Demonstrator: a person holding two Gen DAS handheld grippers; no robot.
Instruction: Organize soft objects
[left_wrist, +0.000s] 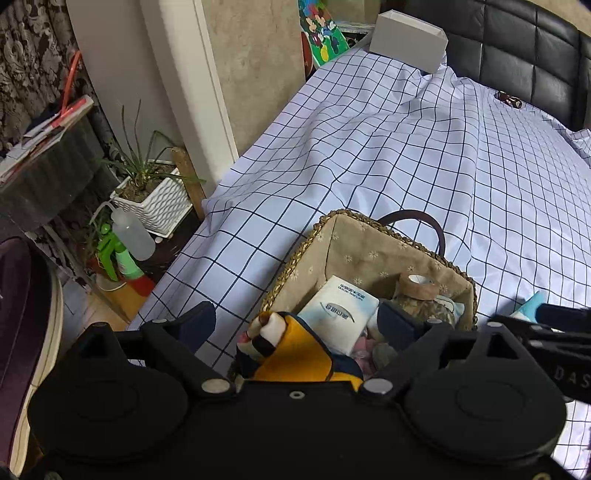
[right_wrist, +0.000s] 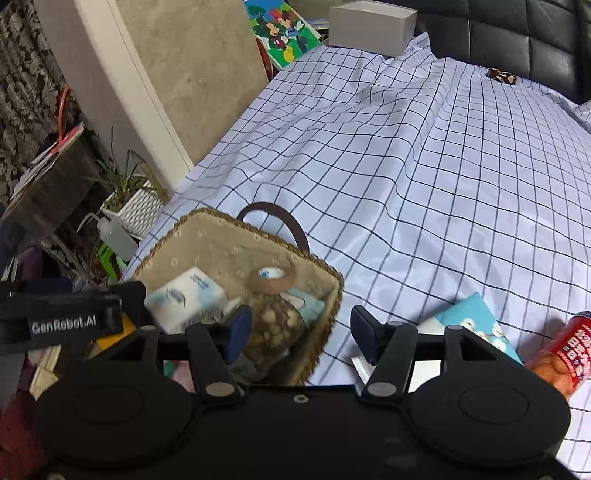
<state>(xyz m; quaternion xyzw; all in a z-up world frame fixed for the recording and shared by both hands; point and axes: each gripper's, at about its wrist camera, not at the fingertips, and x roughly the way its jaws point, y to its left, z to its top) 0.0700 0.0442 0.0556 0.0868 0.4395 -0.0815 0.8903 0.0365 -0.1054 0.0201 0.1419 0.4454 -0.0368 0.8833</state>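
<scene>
The left claw (left_wrist: 297, 325) is hovering with its jaws spread wide over the near end of the woven basket (left_wrist: 373, 223), gripping nothing; a yellow and navy soft item (left_wrist: 295, 356) is lying between the fingers, untouched by either pad. The right claw (right_wrist: 301, 330) is standing apart too, empty, straddling the basket's right rim. Inside the basket a white tissue pack (left_wrist: 341, 312) is leaning against the floral lining, with a tape roll (left_wrist: 417, 284) and a mottled brown bundle (right_wrist: 275, 325) beside it. Just right of the basket, on the checked bedsheet (right_wrist: 424, 177), a light blue packet (right_wrist: 471, 317) and a red can (right_wrist: 569, 350) are lying. Far back, a white box (right_wrist: 371, 24) is sitting near the black headboard (right_wrist: 517, 40).
</scene>
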